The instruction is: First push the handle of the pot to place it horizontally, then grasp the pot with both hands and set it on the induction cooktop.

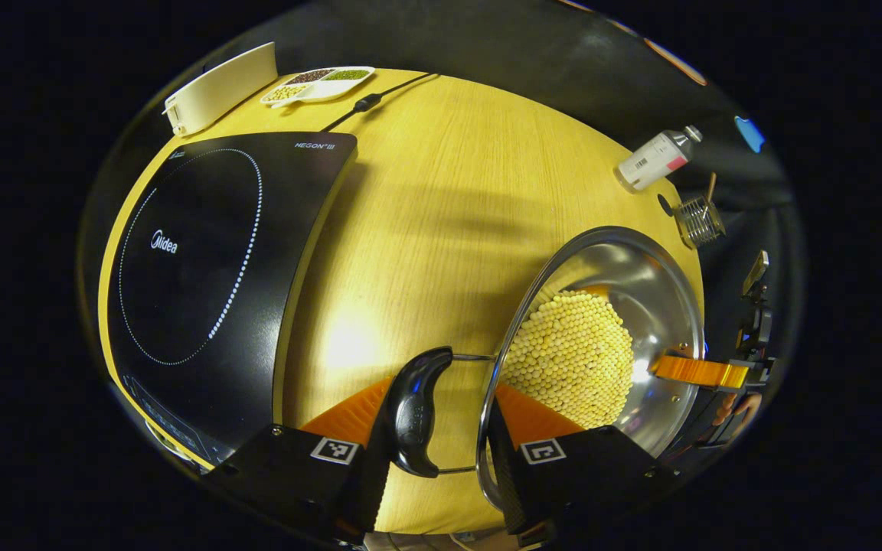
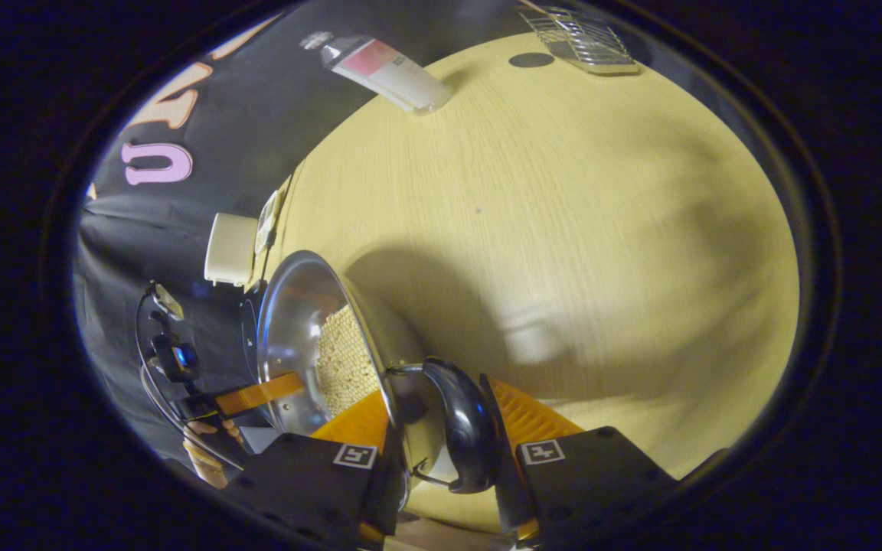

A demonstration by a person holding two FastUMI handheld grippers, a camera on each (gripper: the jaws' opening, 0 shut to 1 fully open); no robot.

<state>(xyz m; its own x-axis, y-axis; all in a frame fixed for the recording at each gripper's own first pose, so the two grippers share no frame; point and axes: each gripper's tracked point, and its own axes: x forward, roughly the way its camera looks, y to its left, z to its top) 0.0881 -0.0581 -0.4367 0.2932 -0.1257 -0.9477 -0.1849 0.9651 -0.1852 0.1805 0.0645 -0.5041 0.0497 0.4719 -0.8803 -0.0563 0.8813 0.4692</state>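
Pot (image 1: 625,306) of beans, lower right, is clamped at each side handle (image 1: 414,413) by left gripper (image 1: 441,440) and right gripper (image 2: 445,440); induction cooktop (image 1: 211,260) left awaits.

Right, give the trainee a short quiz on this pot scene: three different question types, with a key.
1. True or false: the pot sits on the induction cooktop.
2. What fills the pot?
3. Fill in: the left gripper and the right gripper each have jaws astride a black ____.
Key: 1 false, it is beside the cooktop. 2 yellow beans. 3 handle.
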